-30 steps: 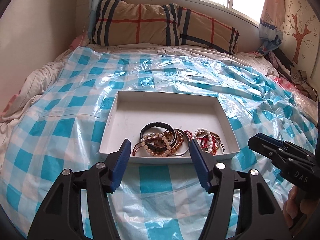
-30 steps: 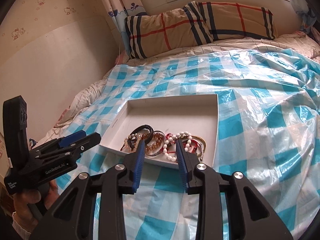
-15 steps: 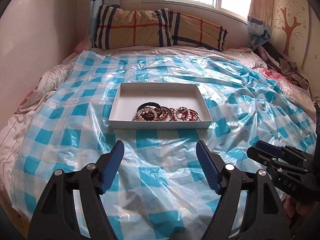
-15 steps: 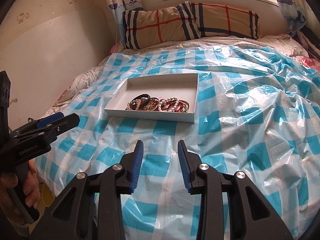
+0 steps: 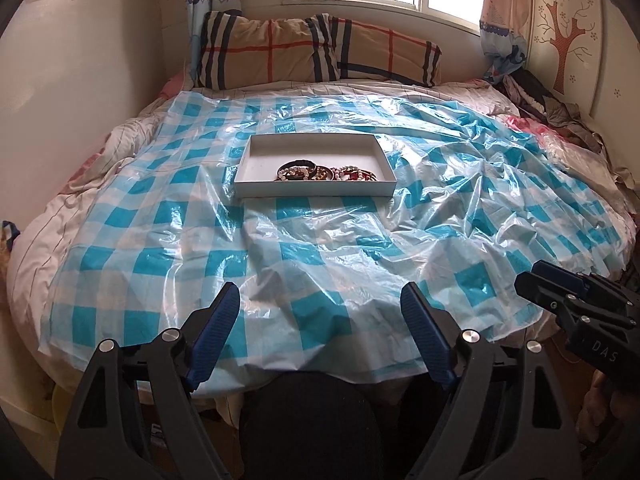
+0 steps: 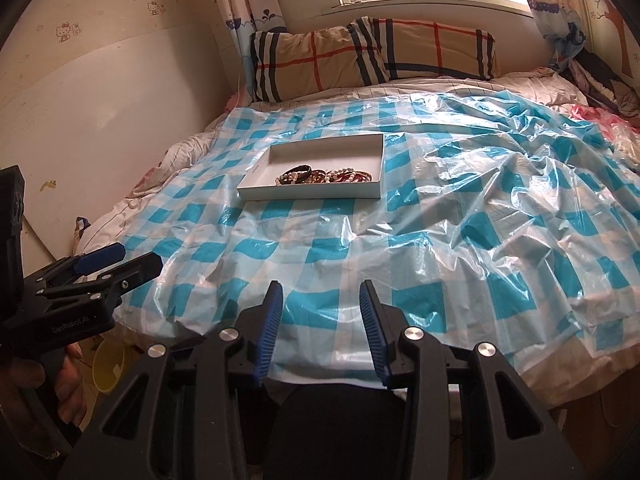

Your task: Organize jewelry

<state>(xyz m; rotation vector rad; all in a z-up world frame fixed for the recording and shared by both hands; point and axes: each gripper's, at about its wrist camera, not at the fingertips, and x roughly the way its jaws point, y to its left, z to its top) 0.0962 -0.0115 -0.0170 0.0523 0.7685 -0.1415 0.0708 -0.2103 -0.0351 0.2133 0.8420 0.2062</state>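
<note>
A white shallow tray (image 5: 256,152) lies on the blue-checked plastic sheet in the middle of the bed; it also shows in the right wrist view (image 6: 276,156). Several bracelets (image 5: 324,173) lie heaped at its near right side: dark bands, bead strings, red cords; they also show in the right wrist view (image 6: 324,176). My left gripper (image 5: 320,304) is open and empty, far back at the bed's near edge. My right gripper (image 6: 320,300) is open and empty, also far from the tray. Each gripper shows in the other's view, the right (image 5: 560,292) and the left (image 6: 116,264).
Two plaid pillows (image 5: 312,52) lean under the window at the bed's head. A wall (image 6: 100,120) runs along the left. Clothes (image 5: 552,108) are piled at the far right. The crinkled plastic sheet (image 5: 460,208) covers most of the bed.
Both grippers have pulled back from the tray to the bed's near edge. The left jaws have spread a little wider. The bracelets have stayed in the tray.
</note>
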